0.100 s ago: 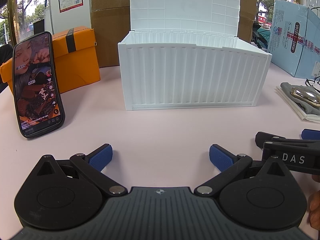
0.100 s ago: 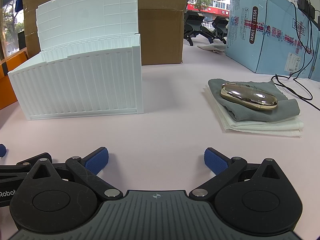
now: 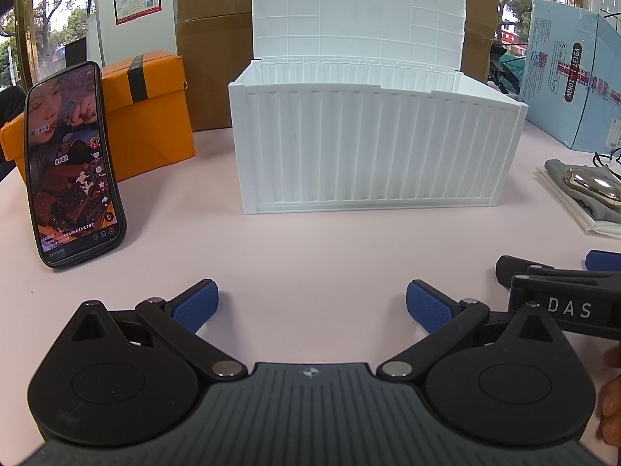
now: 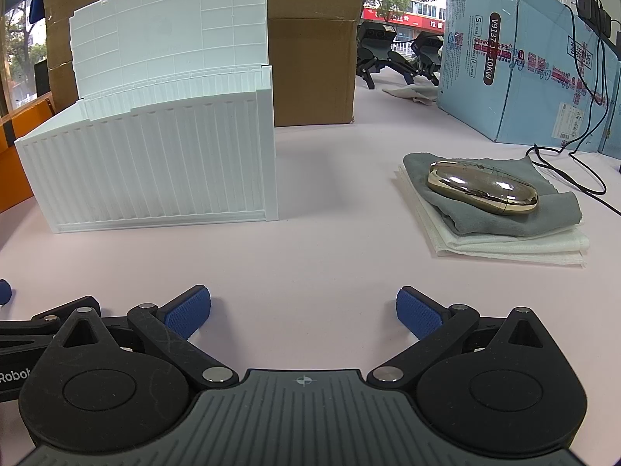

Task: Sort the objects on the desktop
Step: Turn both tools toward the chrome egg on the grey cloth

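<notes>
Nothing much has shifted since the earlier frame, honestly; both views line up almost exactly. Nearest, the left gripper [image 3: 312, 305] is held low over the pale table [image 3: 310, 248] with jaws spread wide and nothing between them, and the right gripper [image 4: 302, 310] is held the same way just to its right. A bit further out on the right, a shiny gold case [image 4: 483, 187] is seen lying on a grey cloth [image 4: 485, 217] stacked on a white folded cloth [image 4: 504, 246]. That case is probably hard, smooth and slippery, so it would best be pinched across its narrow middle; the cloths look soft and limp and could be nipped at an edge. On the left a phone [image 3: 73, 163] is propped up, stiff and likely breakable. Further back, the white bin [image 3: 372, 147] is found with its lid [image 3: 357, 11] standing open, ready for stuff.
</notes>
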Demonstrator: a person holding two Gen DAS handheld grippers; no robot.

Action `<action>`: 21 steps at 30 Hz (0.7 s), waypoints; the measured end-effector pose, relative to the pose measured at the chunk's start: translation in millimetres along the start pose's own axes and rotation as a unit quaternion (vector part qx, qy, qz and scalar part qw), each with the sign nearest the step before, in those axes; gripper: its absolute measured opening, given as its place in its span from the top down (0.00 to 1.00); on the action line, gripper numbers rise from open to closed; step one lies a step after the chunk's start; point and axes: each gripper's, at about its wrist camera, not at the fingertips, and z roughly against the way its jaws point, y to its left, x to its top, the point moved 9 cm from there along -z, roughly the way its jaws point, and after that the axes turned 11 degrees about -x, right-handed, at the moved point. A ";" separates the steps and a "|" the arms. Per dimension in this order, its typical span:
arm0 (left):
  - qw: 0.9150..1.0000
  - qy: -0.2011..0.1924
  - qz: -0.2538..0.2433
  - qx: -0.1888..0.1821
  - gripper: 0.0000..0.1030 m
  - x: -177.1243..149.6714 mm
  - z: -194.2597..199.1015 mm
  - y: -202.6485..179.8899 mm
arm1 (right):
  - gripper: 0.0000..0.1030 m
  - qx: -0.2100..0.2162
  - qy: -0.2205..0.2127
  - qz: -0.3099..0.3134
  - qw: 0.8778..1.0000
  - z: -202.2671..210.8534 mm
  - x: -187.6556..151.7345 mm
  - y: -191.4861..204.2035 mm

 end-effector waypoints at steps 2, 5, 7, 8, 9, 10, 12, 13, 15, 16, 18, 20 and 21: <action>1.000 0.000 0.000 0.000 0.00 0.0 -0.1 -0.5 | 0.00 0.000 -0.001 0.000 1.000 0.2 0.6 -0.1; 1.000 0.001 -0.001 0.001 0.00 0.1 -0.2 -1.3 | 0.00 0.003 -0.003 -0.001 1.000 0.2 2.2 -1.2; 1.000 0.001 -0.002 0.001 0.00 0.4 -0.3 -1.8 | 0.00 0.012 -0.006 -0.006 1.000 0.6 4.5 -3.3; 1.000 -0.001 -0.002 -0.001 0.00 1.6 -0.4 -2.1 | 0.00 0.019 -0.009 -0.007 1.000 2.0 6.0 -5.2; 1.000 -0.003 -0.002 -0.004 0.00 2.7 0.0 -3.0 | 0.00 0.028 -0.019 -0.008 0.999 5.0 9.1 -7.9; 1.000 -0.007 0.000 -0.008 0.00 4.1 1.4 -5.3 | 0.00 0.039 -0.037 -0.010 0.998 9.1 14.4 -12.0; 1.000 -0.020 0.004 -0.010 0.00 10.2 6.2 -10.9 | 0.00 0.067 -0.095 -0.016 0.993 21.5 27.6 -21.0; 1.000 -0.028 0.003 -0.010 0.00 14.0 9.4 -15.7 | 0.00 0.081 -0.136 -0.024 0.987 32.4 36.3 -28.0; 0.999 -0.051 -0.009 -0.012 0.00 23.9 17.9 -29.2 | 0.00 0.084 -0.200 -0.042 0.975 50.3 52.0 -45.4; 0.998 -0.066 -0.019 -0.013 0.00 29.9 23.2 -38.5 | 0.00 0.082 -0.222 -0.052 0.970 56.7 58.9 -54.9; 0.995 -0.092 -0.039 -0.017 0.00 43.4 32.7 -59.5 | 0.00 0.087 -0.257 -0.072 0.960 65.2 73.9 -77.2; 0.992 -0.114 -0.052 -0.032 0.00 59.6 39.2 -84.1 | 0.00 0.093 -0.276 -0.086 0.953 66.4 87.0 -100.4; 0.990 -0.124 -0.057 -0.041 0.00 68.7 41.0 -96.4 | 0.00 0.093 -0.282 -0.096 0.950 64.0 95.1 -116.0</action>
